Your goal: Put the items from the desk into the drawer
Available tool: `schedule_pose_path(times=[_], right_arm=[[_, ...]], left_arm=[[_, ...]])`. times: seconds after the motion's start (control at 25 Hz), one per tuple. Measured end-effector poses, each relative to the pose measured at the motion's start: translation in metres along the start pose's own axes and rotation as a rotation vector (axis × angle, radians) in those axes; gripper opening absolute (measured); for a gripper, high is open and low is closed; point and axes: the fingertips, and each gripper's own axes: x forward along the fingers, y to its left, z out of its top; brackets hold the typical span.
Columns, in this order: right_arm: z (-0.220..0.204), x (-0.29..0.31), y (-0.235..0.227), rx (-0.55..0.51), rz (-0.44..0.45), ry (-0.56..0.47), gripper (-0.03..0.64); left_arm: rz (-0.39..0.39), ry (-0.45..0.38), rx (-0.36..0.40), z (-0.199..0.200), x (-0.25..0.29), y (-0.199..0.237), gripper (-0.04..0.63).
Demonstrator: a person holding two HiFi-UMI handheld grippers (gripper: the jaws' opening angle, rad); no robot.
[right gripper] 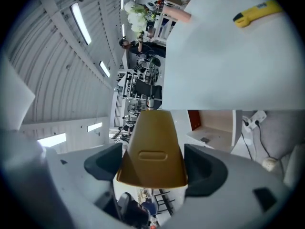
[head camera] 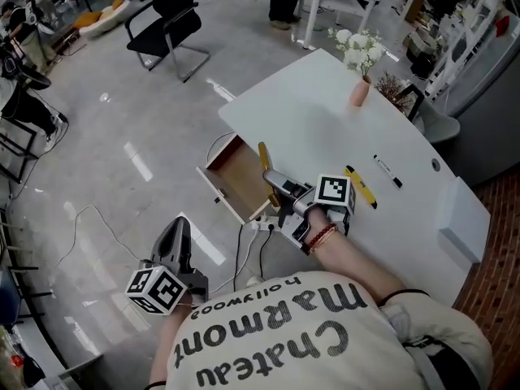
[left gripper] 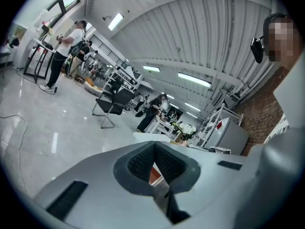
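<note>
Currently right gripper (right gripper: 153, 167) clamped on mustard tapered item (right gripper: 153, 144), possibly utility knife, mid-frame over open drawer (head camera: 230, 175). Left gripper (left gripper: 153, 162) jaws together, empty, lower left.

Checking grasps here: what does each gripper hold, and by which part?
Right gripper clamps a mustard-yellow flat item by its near end; left gripper holds nothing.

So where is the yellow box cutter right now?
In the head view the yellow box cutter lies on the white desk, just right of the right gripper, which holds a mustard-coloured piece by the open drawer; a black pen lies just beyond it.
</note>
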Motion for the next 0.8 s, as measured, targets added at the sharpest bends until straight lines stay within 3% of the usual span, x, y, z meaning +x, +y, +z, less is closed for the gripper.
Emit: schedule_pose_path(times=[0.28,0.64,0.8], right_arm=[[-0.047,0.033,-0.018,0.012,-0.04,0.112,0.413],[-0.076,0.071,-0.1,0.041,-0.219,0.255,0.413],[-0.073,0.097,-0.128,-0.041,-0.304,0.268,0.413]], left_arm=[[0.064,0.036,-0.06,-0.028,-0.021,0.032,0.002],[0.185,0.041,-0.126,-0.057,-0.028,0.063,0.002],[0.243,0.031,-0.135,-0.059,-0.026,0.078,0.002]])
